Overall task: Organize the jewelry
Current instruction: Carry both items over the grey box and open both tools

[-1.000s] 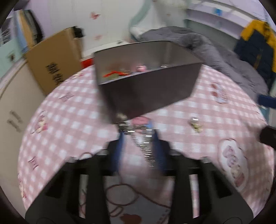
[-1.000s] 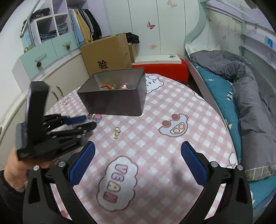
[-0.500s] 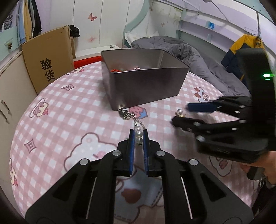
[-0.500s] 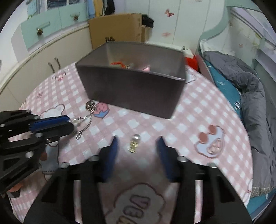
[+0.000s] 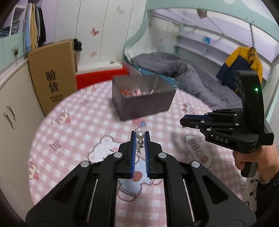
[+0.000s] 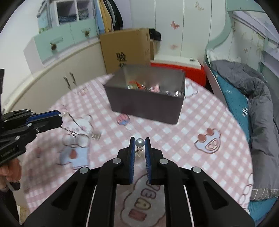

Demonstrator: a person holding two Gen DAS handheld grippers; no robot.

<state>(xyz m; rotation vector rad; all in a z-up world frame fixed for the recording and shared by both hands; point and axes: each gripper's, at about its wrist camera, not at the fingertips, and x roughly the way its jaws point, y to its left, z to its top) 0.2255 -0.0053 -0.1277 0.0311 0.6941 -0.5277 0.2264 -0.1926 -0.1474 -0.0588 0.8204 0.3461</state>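
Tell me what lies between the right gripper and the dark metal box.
In the right wrist view, between the right gripper, shut on a pearl earring, and the dark metal box lies only pink checked tablecloth.

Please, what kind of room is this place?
Most likely a bedroom, perhaps a child's: a bed with a grey quilt, hanging clothes, and butterfly stickers on the wardrobe doors.

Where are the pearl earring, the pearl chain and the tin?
pearl earring (image 6: 139, 142), right wrist view, on the pearl.
pearl chain (image 5: 140, 135), left wrist view, on the big pearl.
tin (image 6: 148, 106), right wrist view, on its front wall.
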